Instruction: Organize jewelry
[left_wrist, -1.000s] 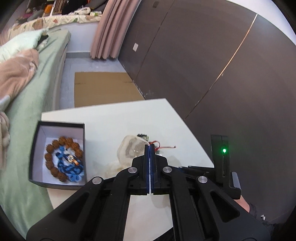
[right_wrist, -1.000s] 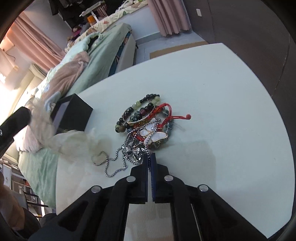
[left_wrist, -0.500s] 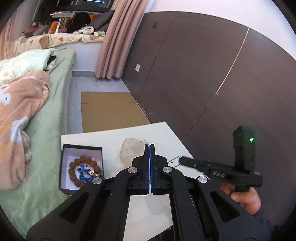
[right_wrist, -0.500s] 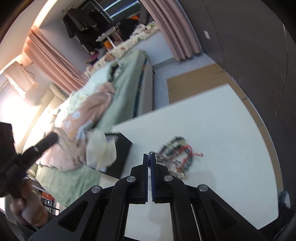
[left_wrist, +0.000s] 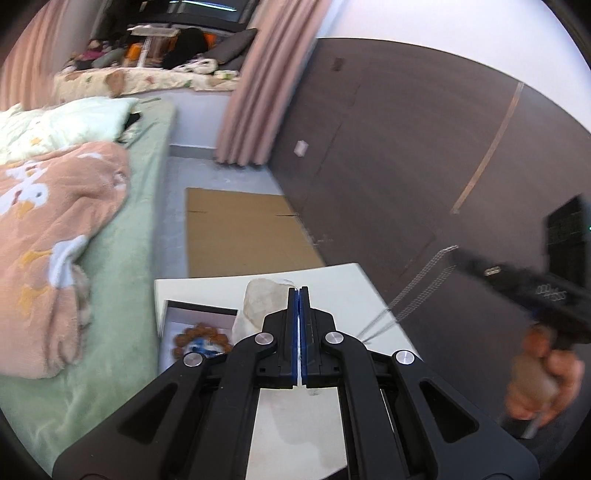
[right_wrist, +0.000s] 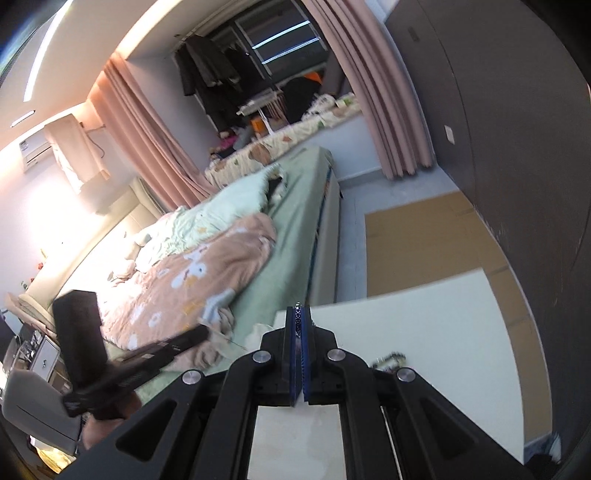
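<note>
The silver chain hangs taut from the closed fingers of the right gripper, lifted high so its length clears the counter. The left gripper pinches a pale pouch, seemingly held up to receive it. Beyond, the open box holds beaded bracelets.

Black hand-held gripper: blue pads, silver screws, angular linkage arms.

Two grippers: left gripper, right gripper. One worktop bearing one open box at nine o'clock, one pale pouch, one chain hanging at two o'clock. One bead bracelet shows inside the box.
</note>
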